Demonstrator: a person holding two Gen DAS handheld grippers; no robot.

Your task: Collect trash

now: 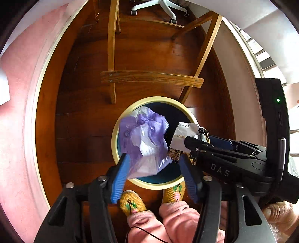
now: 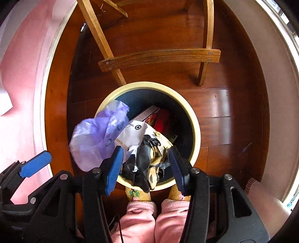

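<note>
A round bin (image 1: 115,134) (image 2: 196,129) with a cream rim and dark inside stands on the wooden floor below both grippers. My left gripper (image 1: 154,164) is open above it. A crumpled purple plastic bag (image 1: 145,138) (image 2: 93,142) hangs loose between its fingers, clear of the right pad and over the bin's left rim. My right gripper (image 2: 145,158) (image 1: 188,144) is open wide over the bin's near side. A wad of white, black and gold wrappers (image 2: 145,149) (image 1: 183,132) sits between its pads. Red and boxed trash (image 2: 160,119) lies inside the bin.
A wooden chair frame (image 1: 149,77) (image 2: 158,57) stands just behind the bin. A person's pink trouser legs (image 1: 168,218) and yellow patterned slippers (image 1: 130,203) are at the bin's near side. Pink walls curve on the left; an office chair base (image 1: 160,7) is far back.
</note>
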